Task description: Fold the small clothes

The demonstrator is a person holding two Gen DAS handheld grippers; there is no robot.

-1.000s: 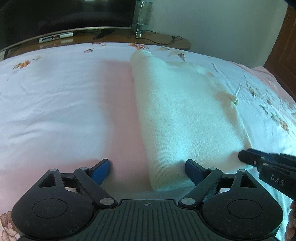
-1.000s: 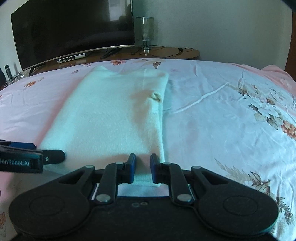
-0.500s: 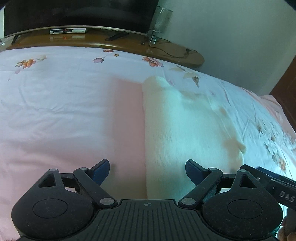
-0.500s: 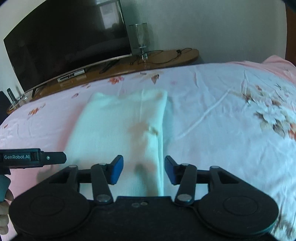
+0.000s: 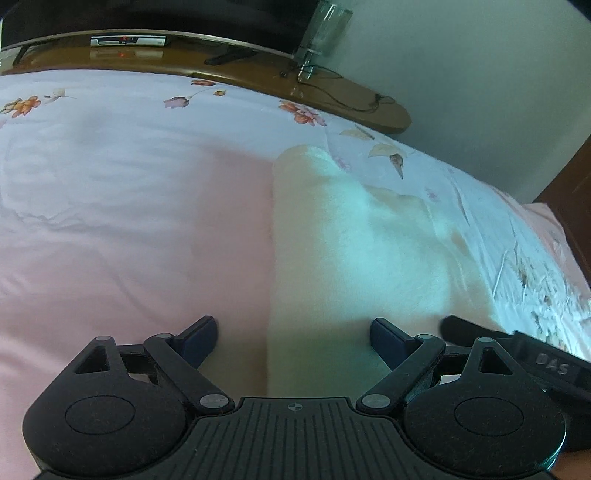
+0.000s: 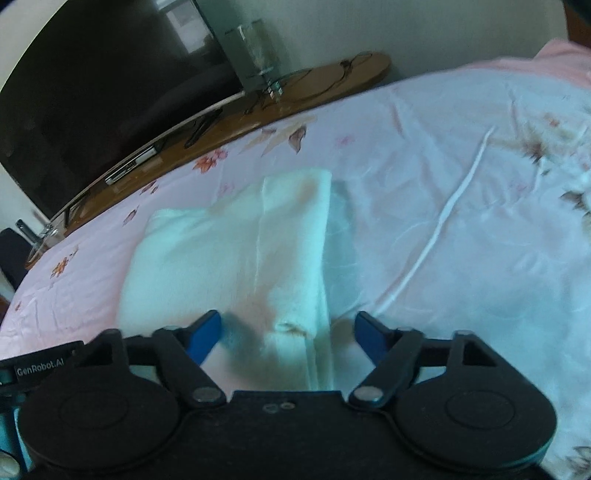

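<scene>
A cream folded garment (image 5: 354,258) lies lengthwise on the pink floral bedsheet (image 5: 129,229). My left gripper (image 5: 293,332) hovers open over the garment's left long edge, which runs between its blue fingertips (image 5: 201,332); nothing is pinched. The right gripper's black body (image 5: 517,354) shows at the lower right of that view. In the right wrist view my right gripper (image 6: 288,326) stands open over the garment (image 6: 229,258), straddling its right folded edge, pads apart from the cloth. The left gripper (image 6: 37,369) peeks in at the lower left.
Beyond the bed's far edge runs a curved wooden stand (image 5: 258,85) with a dark TV (image 6: 110,92), a set-top box (image 5: 127,40), a glass vase (image 5: 321,33) and cables. A dark wooden door (image 5: 576,192) stands at the right. The sheet (image 6: 461,221) spreads wide to the right.
The right gripper has opened and let go of the garment's near edge. Both grippers have moved forward along the garment, whose near end is now hidden under them, and both have rolled somewhat.
</scene>
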